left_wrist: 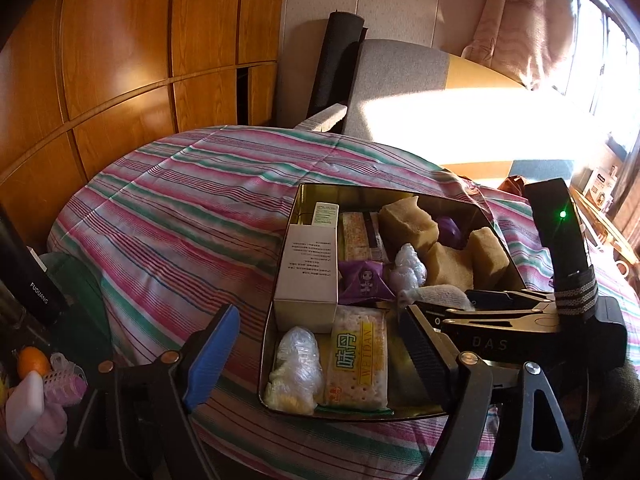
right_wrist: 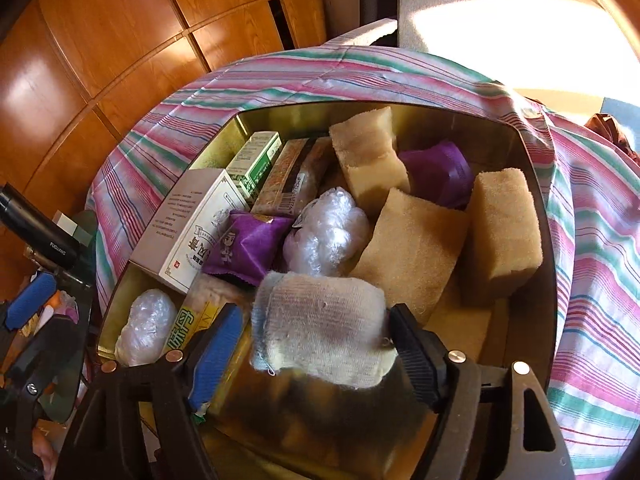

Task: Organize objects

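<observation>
The right gripper (right_wrist: 316, 344) stands spread around the rolled grey-white knitted cloth (right_wrist: 320, 332), pads barely touching (seemingly a release), over the gold metal tin's (right_wrist: 548, 216) near edge. The left gripper (left_wrist: 320, 354) hangs spread and empty at the tin's near-left corner.

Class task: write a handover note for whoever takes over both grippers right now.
Left gripper: open, empty, above the tin.
Right gripper: open around the white cloth bundle, pads apparently not pressing.
Done: boxes, snack packs and sponges lie in the tin.
Left: settle the bundle in the tin; the loose items off the striped cover perhaps follow.
</observation>
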{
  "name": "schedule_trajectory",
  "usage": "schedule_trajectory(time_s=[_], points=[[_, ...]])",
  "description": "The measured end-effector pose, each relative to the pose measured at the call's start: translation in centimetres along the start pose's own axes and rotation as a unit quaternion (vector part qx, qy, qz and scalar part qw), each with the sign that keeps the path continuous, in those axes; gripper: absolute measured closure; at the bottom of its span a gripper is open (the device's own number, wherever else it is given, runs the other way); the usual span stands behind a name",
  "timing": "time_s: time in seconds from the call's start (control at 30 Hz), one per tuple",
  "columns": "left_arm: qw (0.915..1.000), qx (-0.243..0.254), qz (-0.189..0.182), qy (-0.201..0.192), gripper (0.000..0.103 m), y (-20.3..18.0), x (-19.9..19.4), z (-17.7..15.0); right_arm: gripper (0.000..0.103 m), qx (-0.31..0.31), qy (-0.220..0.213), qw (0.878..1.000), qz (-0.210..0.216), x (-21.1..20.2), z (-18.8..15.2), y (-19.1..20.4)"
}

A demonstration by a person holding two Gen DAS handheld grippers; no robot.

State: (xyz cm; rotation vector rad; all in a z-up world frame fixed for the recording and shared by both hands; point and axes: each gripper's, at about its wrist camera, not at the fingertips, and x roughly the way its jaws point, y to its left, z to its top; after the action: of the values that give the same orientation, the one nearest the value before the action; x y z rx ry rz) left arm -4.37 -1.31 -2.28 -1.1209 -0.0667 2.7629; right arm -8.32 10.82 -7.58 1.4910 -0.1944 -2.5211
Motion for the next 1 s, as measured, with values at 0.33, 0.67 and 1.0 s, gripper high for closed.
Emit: schedule_trajectory(time_s=[0.33, 0.67, 1.0], points=[[1.0, 0.001, 0.002, -0.009, 0.009, -0.4, -0.8, -0.3, 0.026, 0.043, -0.062, 0.996, -0.042, -4.3, -1.6, -1.8], [0.999, 0.024, 0.004, -0.039, 0.0, -3.0, -3.2, -1.0, 0.026, 0.074, -0.14, 0.973, -0.168, -9.2, -6.7, -2.2], [0.9987, 0.034, 0.015, -0.036, 0.0, -4.8, -4.4, -2.3, 0.026, 0.077, -0.155, 0.966, -0.192, -10.8, -7.8, -1.8]])
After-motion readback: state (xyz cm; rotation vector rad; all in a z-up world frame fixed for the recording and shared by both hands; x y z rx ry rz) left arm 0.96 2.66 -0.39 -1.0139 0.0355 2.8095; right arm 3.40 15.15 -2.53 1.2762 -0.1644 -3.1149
